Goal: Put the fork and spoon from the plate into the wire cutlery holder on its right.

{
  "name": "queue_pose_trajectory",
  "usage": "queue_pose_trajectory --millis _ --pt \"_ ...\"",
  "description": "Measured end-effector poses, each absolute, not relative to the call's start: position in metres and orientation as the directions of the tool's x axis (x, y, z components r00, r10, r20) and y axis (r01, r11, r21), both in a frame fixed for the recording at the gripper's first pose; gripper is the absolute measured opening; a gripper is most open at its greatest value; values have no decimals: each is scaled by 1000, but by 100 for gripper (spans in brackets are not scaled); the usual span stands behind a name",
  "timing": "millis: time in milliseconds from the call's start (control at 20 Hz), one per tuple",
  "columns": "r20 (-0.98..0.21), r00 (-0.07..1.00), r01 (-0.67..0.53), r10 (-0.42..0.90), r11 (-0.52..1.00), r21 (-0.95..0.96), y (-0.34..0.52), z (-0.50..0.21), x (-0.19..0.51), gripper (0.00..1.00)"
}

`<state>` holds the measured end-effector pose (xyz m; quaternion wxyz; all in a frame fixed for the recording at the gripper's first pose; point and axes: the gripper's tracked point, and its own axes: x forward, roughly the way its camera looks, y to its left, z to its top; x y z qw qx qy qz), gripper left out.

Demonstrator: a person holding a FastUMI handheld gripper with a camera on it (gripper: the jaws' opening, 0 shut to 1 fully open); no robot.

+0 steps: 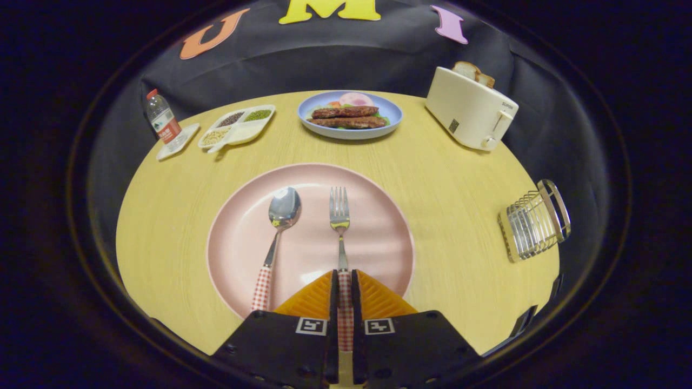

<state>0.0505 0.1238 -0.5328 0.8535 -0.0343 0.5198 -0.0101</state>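
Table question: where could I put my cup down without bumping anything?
The bare table between the pink plate, toaster and wire cutlery holder is free. It's crowded at the back around the bottle, divided dish and blue plate. The tongs grip the fork.

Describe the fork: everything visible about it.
The fork lies flat on the pink plate, tines pointing away toward the blue plate of food. Its head and neck look like shiny metal, with four tines; its handle is red-and-white checked. It lies roughly parallel to the spoon, on that spoon's right, apart from it. The tool is shut on the fork, both fingers pressing the checked handle between them.
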Motion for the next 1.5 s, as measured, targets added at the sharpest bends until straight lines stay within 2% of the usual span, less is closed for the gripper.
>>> queue_pose_trajectory --millis 50,500,550,600,1100,1350,1500 --pt "-885 462 -17 -58 997 -74 122 -530 50 7" --pt "-836 549 -90 0 994 -59 109 -457 44 7" --pt "-830 558 -100 7 993 -59 105 -445 42 2" --pt "-821 570 -110 16 992 -58 100 -432 42 2" --pt "-812 582 -84 -42 990 -111 -22 -330 45 2" --pt "-812 579 -54 -77 990 -133 -92 -309 49 2" --pt "-835 542 -54 -94 988 -147 -126 -311 45 2"
